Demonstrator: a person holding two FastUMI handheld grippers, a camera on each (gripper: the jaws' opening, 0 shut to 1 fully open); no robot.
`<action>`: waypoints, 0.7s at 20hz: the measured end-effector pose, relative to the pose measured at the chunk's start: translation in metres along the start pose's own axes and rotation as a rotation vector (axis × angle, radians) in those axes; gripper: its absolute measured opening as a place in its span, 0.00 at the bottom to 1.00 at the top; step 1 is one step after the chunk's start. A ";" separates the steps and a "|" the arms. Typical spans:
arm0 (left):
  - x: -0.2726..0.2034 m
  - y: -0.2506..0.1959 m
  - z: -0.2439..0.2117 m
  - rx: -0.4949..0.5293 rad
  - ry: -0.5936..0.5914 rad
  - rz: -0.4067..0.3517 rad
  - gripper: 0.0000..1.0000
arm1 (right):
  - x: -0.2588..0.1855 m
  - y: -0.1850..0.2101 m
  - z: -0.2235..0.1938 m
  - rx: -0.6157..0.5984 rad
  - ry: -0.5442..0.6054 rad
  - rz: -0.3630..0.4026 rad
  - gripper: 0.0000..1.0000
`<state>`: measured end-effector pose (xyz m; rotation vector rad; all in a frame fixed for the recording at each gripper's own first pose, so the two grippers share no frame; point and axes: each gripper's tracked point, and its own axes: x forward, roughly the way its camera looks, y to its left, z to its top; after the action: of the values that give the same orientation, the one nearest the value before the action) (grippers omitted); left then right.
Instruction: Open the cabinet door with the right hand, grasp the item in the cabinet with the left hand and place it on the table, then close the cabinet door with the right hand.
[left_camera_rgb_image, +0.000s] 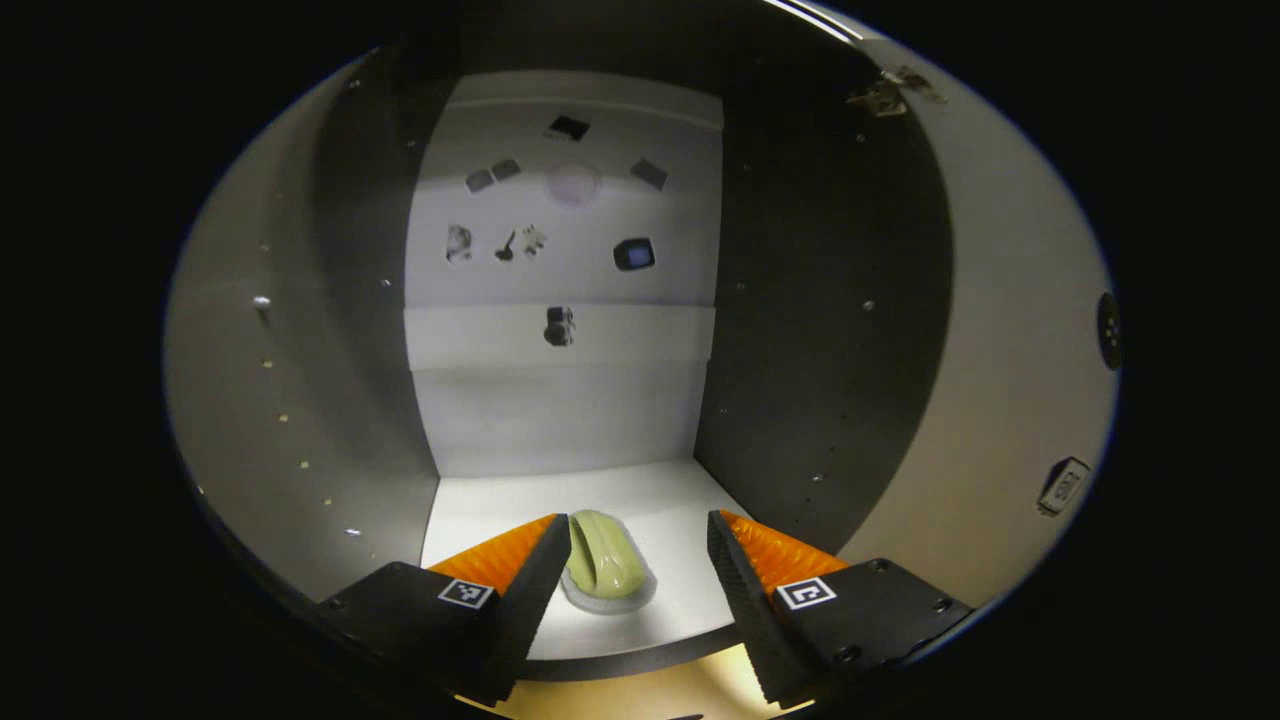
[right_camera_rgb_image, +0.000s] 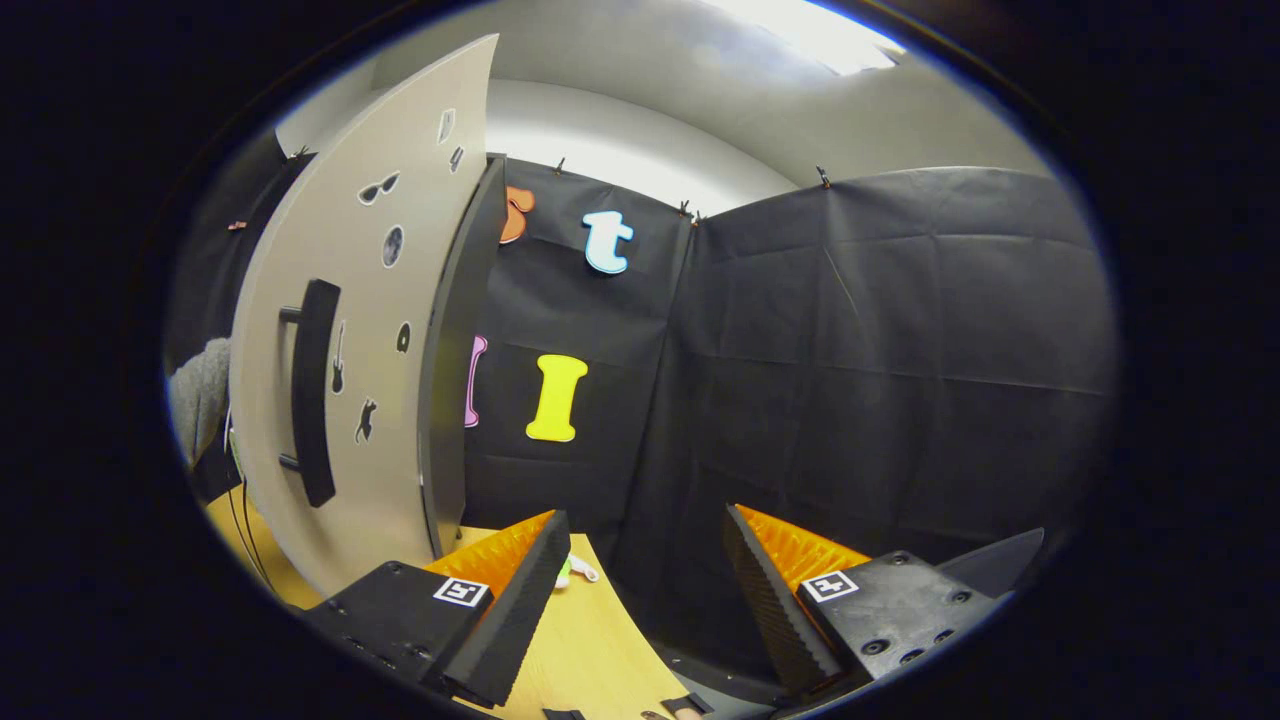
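Note:
In the left gripper view I look into the open cabinet (left_camera_rgb_image: 560, 400). A pale green, rounded item (left_camera_rgb_image: 602, 566) lies on a small white dish on the cabinet's white floor near the front edge. My left gripper (left_camera_rgb_image: 640, 545) is open, its fingers on either side of the item and not pressing on it. In the right gripper view the cabinet door (right_camera_rgb_image: 350, 350) stands swung open at the left, with a black bar handle (right_camera_rgb_image: 312, 390) and small stickers. My right gripper (right_camera_rgb_image: 645, 555) is open and holds nothing, to the right of the door and apart from the handle.
The cabinet's dark side walls (left_camera_rgb_image: 810, 300) stand close on both sides of my left gripper. A wooden table (right_camera_rgb_image: 590, 640) lies below my right gripper, with a small pale thing (right_camera_rgb_image: 575, 570) on it. A grey sleeve (right_camera_rgb_image: 198, 395) shows behind the door.

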<state>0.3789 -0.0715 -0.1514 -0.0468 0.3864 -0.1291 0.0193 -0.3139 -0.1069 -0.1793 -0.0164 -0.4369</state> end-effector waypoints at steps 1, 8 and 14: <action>0.012 0.004 -0.004 -0.012 0.034 0.008 0.87 | 0.002 -0.003 -0.002 0.000 0.009 -0.007 0.94; 0.060 0.031 -0.032 -0.072 0.233 0.061 0.85 | 0.023 -0.015 -0.018 -0.024 0.051 -0.035 0.97; 0.079 0.037 -0.060 -0.153 0.335 0.058 0.79 | 0.037 -0.008 -0.028 -0.037 0.074 -0.006 0.98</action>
<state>0.4328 -0.0472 -0.2384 -0.1661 0.7314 -0.0488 0.0488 -0.3414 -0.1309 -0.1993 0.0641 -0.4497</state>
